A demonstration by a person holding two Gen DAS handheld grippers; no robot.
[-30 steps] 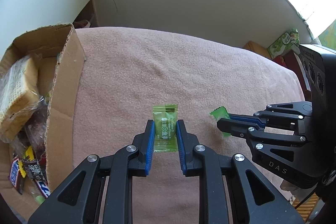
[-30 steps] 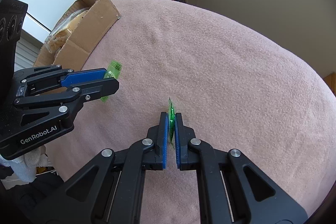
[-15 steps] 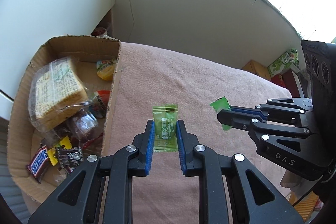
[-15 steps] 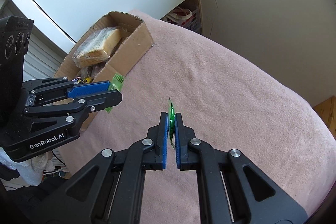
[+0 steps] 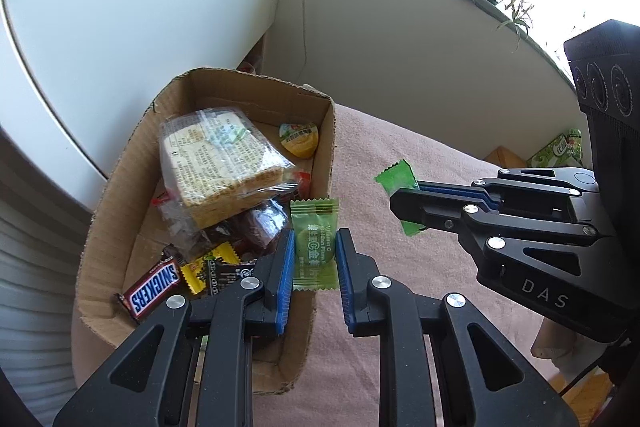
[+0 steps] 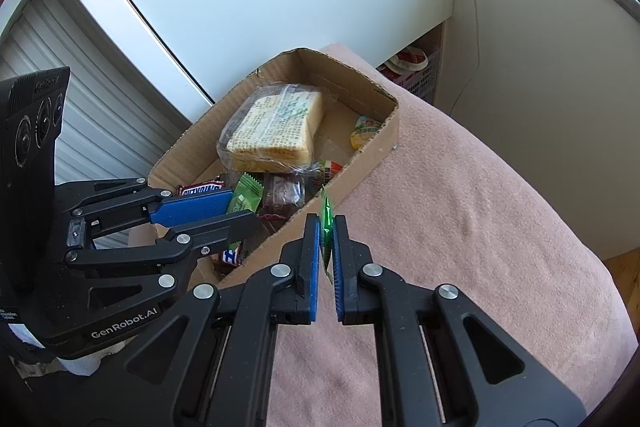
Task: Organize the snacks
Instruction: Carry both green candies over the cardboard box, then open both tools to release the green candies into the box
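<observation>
- The cardboard box [image 5: 120,211] sat at the left on the pink blanket [image 5: 420,155], already holding snacks.
- The left gripper [image 5: 314,259] was clamped on a pale green candy [image 5: 314,247], which hung over the box's near wall.
- The right gripper [image 6: 327,243] pinched a second green candy [image 6: 327,217] edge-on, beside the box.
- Judged step: carrying both to the box — next, get each over the opening and let go.

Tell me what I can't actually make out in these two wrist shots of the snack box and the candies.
- Right gripper's candy: edge-on in right wrist view, so its print is unreadable.
- Cardboard box bottom: buried under the cracker pack.
- Snickers bar: mostly behind the left gripper in right wrist view.
- Box's near corner: covered by the left gripper in left wrist view.
</observation>
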